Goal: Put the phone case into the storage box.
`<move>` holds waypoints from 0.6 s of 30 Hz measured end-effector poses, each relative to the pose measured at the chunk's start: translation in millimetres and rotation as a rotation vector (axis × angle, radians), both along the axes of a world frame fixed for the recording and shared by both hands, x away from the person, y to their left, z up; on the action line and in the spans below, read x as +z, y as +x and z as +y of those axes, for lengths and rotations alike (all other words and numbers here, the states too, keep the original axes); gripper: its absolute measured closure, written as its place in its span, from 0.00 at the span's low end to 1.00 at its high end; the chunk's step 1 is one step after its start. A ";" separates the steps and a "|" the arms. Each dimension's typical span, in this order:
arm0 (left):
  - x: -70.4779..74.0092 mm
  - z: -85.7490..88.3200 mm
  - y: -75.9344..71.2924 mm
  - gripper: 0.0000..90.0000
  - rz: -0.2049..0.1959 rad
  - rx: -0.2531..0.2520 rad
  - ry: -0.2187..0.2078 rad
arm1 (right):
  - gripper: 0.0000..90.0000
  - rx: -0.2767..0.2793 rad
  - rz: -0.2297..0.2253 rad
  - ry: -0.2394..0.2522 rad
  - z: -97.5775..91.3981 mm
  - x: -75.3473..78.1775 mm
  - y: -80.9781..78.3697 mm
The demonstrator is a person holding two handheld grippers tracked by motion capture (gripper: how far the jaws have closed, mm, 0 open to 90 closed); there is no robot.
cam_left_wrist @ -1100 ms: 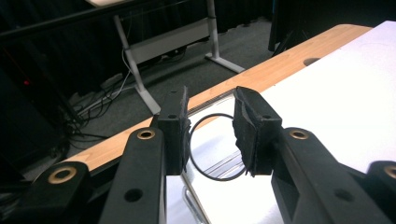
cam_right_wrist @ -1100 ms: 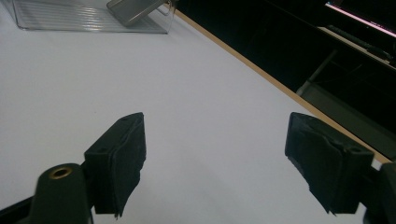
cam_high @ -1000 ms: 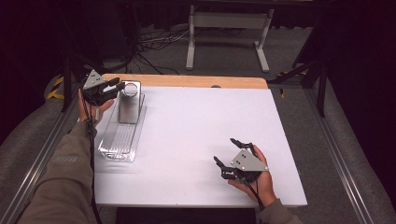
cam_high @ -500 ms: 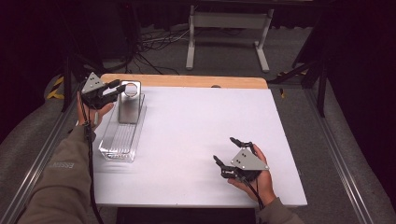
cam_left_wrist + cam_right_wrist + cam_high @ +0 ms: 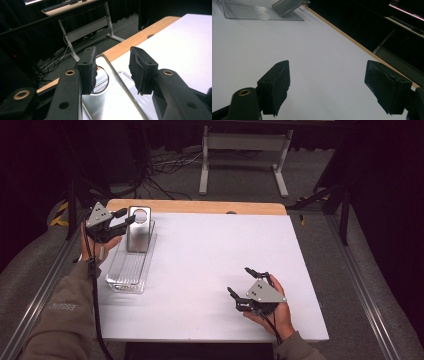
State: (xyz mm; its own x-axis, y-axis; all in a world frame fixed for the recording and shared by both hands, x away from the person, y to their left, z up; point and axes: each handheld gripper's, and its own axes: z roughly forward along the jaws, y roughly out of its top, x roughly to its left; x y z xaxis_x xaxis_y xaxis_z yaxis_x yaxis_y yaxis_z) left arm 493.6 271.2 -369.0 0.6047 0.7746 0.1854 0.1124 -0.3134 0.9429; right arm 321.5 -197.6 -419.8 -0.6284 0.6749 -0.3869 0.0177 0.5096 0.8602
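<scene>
A brushed metal plate (image 5: 138,230) with a round hole near its top stands upright in the far end of a clear ribbed tray (image 5: 131,265) at the tabletop's (image 5: 210,260) far left. The left tongs (image 5: 129,218) have just been opening, pads straddling its top edge without pressing. The right tongs (image 5: 246,281) gape wide, empty, near right.

No clearly legible text anywhere
</scene>
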 end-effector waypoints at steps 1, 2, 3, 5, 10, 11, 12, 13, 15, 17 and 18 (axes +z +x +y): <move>-0.1 -0.3 -1.5 0.63 -0.009 0.000 -0.001 | 0.24 0.001 0.002 0.000 0.1 -0.1 0.0; -0.4 -0.7 -3.1 0.62 -0.009 0.000 0.001 | 0.24 0.002 0.000 0.000 0.1 -0.2 0.1; -0.7 -1.2 -4.5 0.62 -0.009 -0.001 0.002 | 0.24 0.003 0.000 -0.001 0.2 -0.2 0.2; -1.4 -1.9 -7.3 0.57 -0.012 0.011 0.004 | 0.24 0.004 0.002 0.001 0.3 -0.1 0.1; -3.4 -1.0 -13.6 0.51 -0.019 0.020 -0.016 | 0.24 0.006 -0.001 -0.001 0.8 0.9 -0.3; -3.4 -0.5 -14.6 0.50 -0.022 0.021 -0.008 | 0.24 0.006 -0.002 0.000 1.0 0.7 -0.2; -4.1 -0.5 -15.6 0.48 -0.020 0.021 -0.014 | 0.24 0.006 -0.001 -0.001 1.1 0.6 -0.2; -4.5 0.2 -16.6 0.48 -0.020 0.020 -0.021 | 0.24 0.006 0.000 -0.002 1.1 0.4 -0.2; -5.5 0.2 -18.4 0.44 -0.019 0.028 -0.031 | 0.24 0.005 -0.001 -0.005 1.1 0.3 -0.2; -6.7 0.9 -20.8 0.41 -0.020 0.024 -0.039 | 0.24 0.004 0.000 -0.003 0.5 0.6 -0.1; -7.2 1.3 -22.2 0.41 -0.018 0.022 -0.037 | 0.24 0.003 0.000 -0.002 0.4 0.5 -0.1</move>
State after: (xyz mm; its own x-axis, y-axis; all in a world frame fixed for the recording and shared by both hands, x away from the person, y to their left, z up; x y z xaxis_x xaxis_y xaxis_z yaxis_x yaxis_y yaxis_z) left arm 471.4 272.5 -376.2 0.5842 0.7943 0.1666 0.1020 -0.2755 0.9559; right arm 321.4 -197.2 -419.3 -0.6304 0.6720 -0.3887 0.0158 0.5117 0.8590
